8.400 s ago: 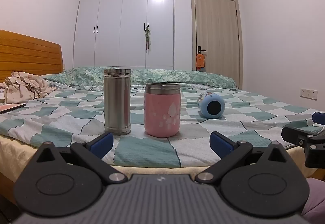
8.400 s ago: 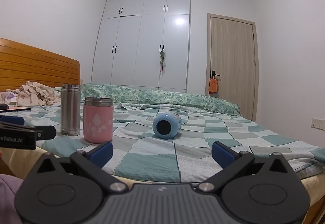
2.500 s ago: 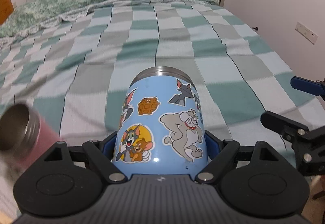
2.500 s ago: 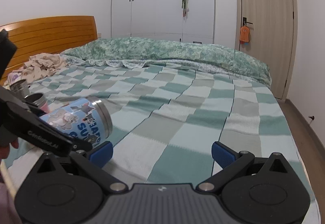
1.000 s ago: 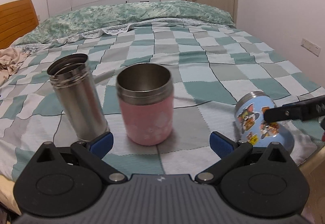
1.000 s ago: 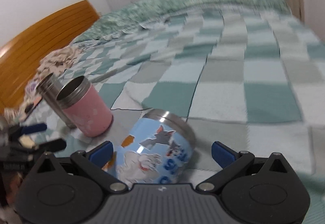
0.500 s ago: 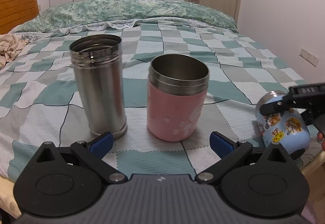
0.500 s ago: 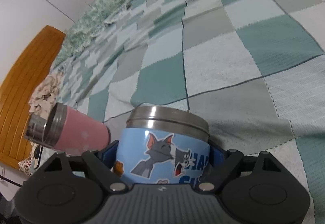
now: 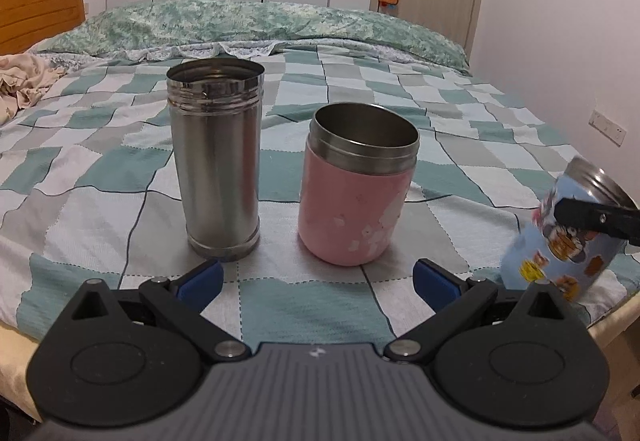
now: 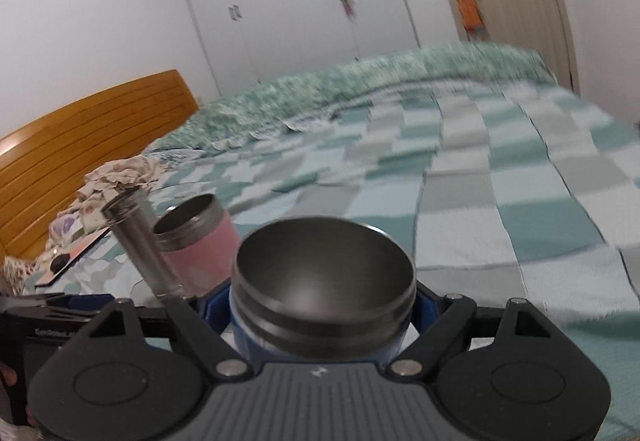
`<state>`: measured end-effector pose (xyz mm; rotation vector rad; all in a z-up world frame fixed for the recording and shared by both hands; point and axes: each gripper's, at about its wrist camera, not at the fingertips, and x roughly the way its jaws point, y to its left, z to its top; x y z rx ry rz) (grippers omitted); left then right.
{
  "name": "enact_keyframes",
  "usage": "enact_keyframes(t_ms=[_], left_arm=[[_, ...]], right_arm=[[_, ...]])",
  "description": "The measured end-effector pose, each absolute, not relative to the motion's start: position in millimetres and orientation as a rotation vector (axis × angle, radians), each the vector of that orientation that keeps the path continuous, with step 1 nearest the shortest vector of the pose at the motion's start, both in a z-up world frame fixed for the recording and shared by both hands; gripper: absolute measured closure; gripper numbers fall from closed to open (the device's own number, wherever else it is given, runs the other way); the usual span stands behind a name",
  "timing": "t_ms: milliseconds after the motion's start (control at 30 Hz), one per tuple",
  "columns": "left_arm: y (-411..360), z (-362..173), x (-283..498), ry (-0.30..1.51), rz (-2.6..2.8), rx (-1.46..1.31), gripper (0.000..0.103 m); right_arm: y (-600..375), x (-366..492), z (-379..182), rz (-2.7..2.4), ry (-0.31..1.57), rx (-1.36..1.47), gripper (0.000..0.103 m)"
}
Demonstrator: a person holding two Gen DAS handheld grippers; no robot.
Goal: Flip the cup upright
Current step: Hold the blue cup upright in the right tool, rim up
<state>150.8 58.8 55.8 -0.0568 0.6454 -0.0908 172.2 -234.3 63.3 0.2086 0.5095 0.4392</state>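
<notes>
The blue cartoon cup [image 10: 324, 289] sits between my right gripper's [image 10: 320, 311] blue pads, which are shut on its body, its steel mouth open toward the camera. In the left wrist view the same blue cup [image 9: 560, 245] stands tilted at the bed's right front corner, with a black finger across it. My left gripper [image 9: 318, 279] is open and empty, low at the bed's front edge, in front of the pink cup [image 9: 356, 197] and the steel cup [image 9: 218, 169].
The pink cup [image 10: 200, 241] and the steel cup [image 10: 140, 237] stand upright on the checkered bedspread [image 9: 400, 89]. Crumpled cloth [image 10: 116, 177] and a flat dark item [image 10: 68, 261] lie at the left by the wooden headboard [image 10: 80, 129].
My right gripper has tipped the blue cup so its mouth now faces the camera, with the right view swinging up. My left gripper stayed open and edged slightly closer to the two upright cups.
</notes>
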Motion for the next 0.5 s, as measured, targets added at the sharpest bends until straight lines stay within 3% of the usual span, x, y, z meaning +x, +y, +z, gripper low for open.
enact_keyframes(t_ms=[300,500], left_arm=[[62,65,147,0.577,-0.061,-0.077,0.000],[63,64,150,0.569,-0.044,-0.080,0.000]], right_arm=[[-174,197,90,0.376,0.286,-0.062,0.019],[-150,225,67,0.314,0.279,-0.113,0.019]])
